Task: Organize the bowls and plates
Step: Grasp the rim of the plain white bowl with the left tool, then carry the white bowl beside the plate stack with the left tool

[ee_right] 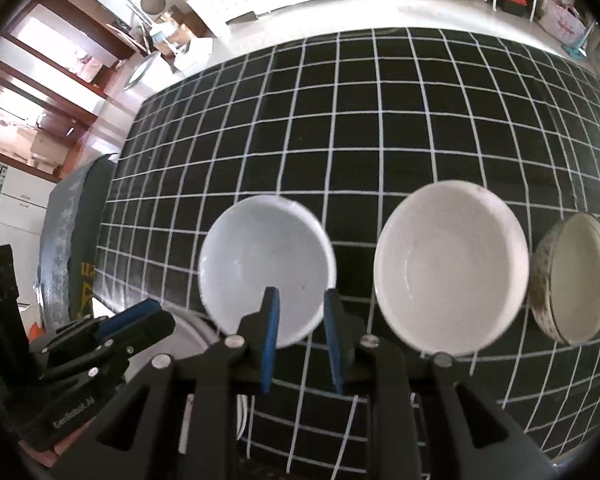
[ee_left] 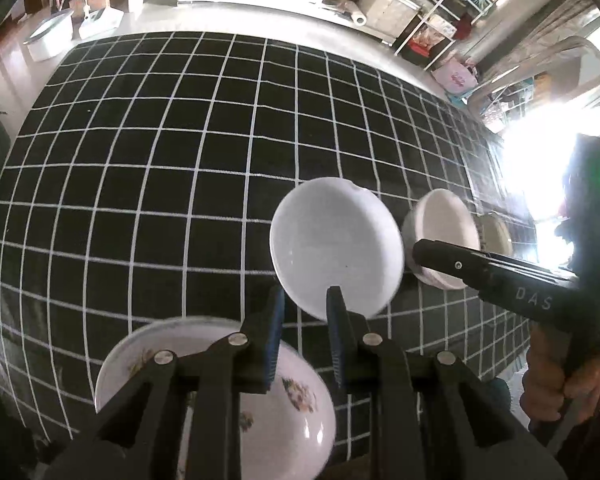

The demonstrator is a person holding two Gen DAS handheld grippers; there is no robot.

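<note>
Four bowls in a row near the front edge of the checked cloth (ee_right: 380, 120), none lifted.

Far left: floral bowl (ee_left: 300, 400), right under the left gripper (ee_left: 306, 294). Jaws a narrow gap apart, nothing between the pads (ee_left: 274, 332). Probably glazed ceramic, so stiff, slick, chippable and fairly heavy for a thin pinch. Best hold: over the rim, one pad inside, one outside.

Next: white bowl (ee_right: 268, 264), upright on the cloth, straight ahead of the right gripper (ee_right: 302, 294). Jaws slightly spread, pinching nothing; near rim showing past the fingertips, contact not evident. Same rim pinch advised, deep enough to stop the glaze sliding.

Then cream bowl (ee_right: 452, 268), largest and likely heaviest, apart from the white one. Good base for nesting the others.

Far right: patterned bowl (ee_right: 576, 280), seemingly tipped toward the cream bowl; touching or just beside, cannot tell. Exposed rim easy to grab.

Likely to clink and chip if dropped in a stack, so soft set-downs needed.
</note>
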